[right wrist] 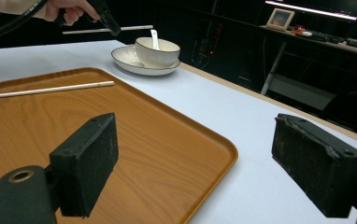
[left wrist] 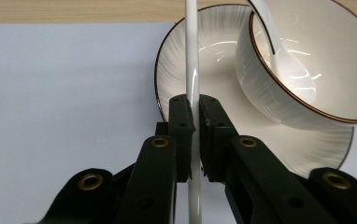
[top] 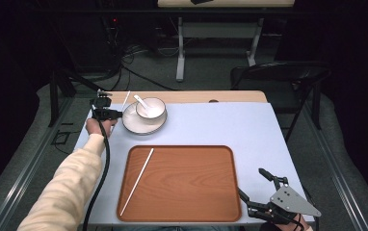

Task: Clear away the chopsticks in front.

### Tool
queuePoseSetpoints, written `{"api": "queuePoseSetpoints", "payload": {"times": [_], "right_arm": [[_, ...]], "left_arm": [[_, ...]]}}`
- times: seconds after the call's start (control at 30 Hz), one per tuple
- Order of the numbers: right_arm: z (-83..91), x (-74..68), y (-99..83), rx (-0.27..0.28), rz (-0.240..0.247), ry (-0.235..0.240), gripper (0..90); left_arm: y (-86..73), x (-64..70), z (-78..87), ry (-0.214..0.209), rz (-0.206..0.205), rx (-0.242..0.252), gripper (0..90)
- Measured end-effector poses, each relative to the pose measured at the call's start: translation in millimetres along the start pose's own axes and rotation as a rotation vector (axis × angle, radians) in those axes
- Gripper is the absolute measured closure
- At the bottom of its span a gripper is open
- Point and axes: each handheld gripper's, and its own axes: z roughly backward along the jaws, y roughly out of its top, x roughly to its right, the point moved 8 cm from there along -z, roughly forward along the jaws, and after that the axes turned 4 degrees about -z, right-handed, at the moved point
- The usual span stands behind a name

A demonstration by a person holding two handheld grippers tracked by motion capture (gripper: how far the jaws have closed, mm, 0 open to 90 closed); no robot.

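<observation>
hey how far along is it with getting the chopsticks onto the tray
About halfway, it seems. One chopstick already lies on the tray. The left gripper is shut on the second chopstick beside the plate; it still needs carrying over. The right gripper waits open.

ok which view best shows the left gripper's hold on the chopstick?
Left gripper view: the left gripper is shut on the chopstick, close up. The high view shows it small beside the plate; the right gripper view shows it far off, stick level above the table.

Cream sleeve (top: 66, 185), black tongs (left wrist: 194, 116), brass rivets
</observation>
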Motion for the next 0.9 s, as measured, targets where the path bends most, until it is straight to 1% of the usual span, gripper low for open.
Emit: {"api": "queuePoseSetpoints", "payload": {"times": [0.03,0.07,0.13,0.17,0.27,0.37,0.43,0.57,0.6,0.73,0.8,0.9], "right_arm": [[-0.1,0.1,0.1,0.001,0.000,-0.001,14.0],[0.0,0.1,0.0,0.000,0.000,-0.001,14.0],[-0.1,0.2,-0.1,-0.001,-0.002,-0.001,14.0],[-0.1,0.2,-0.1,-0.001,-0.002,-0.001,14.0],[-0.1,0.2,-0.1,-0.001,-0.001,-0.001,14.0],[-0.3,0.1,0.0,0.000,-0.001,-0.002,14.0],[-0.3,0.2,0.0,0.000,-0.001,-0.003,14.0],[-0.2,0.1,0.0,0.000,0.000,-0.002,14.0],[-0.2,0.2,0.0,-0.001,0.001,-0.003,14.0],[-0.2,0.1,-0.1,-0.002,0.000,-0.003,14.0],[-0.1,0.0,-0.2,-0.004,0.001,-0.003,14.0],[-0.2,0.2,0.0,-0.001,0.001,-0.003,14.0]], "left_arm": [[-2.3,0.5,6.7,-0.010,0.010,0.014,84.6],[-2.3,0.5,6.7,-0.010,0.010,0.014,84.5],[-6.7,2.9,16.4,-0.026,0.020,0.030,84.5],[-6.7,2.9,16.4,-0.026,0.020,0.030,84.5],[-10.3,5.6,28.7,-0.036,0.022,0.054,84.5],[-12.8,8.2,38.4,-0.040,0.021,0.071,84.5],[-14.8,10.7,44.0,-0.051,0.025,0.083,84.5],[-20.3,19.9,56.6,-0.070,0.018,0.102,84.5],[-22.2,23.6,60.2,-0.078,0.009,0.106,84.5],[-27.4,35.3,71.1,-0.110,0.002,0.132,84.5],[-32.3,44.3,77.9,-0.129,-0.009,0.146,84.5],[-36.5,50.3,80.8,-0.144,-0.017,0.150,84.5]]}}
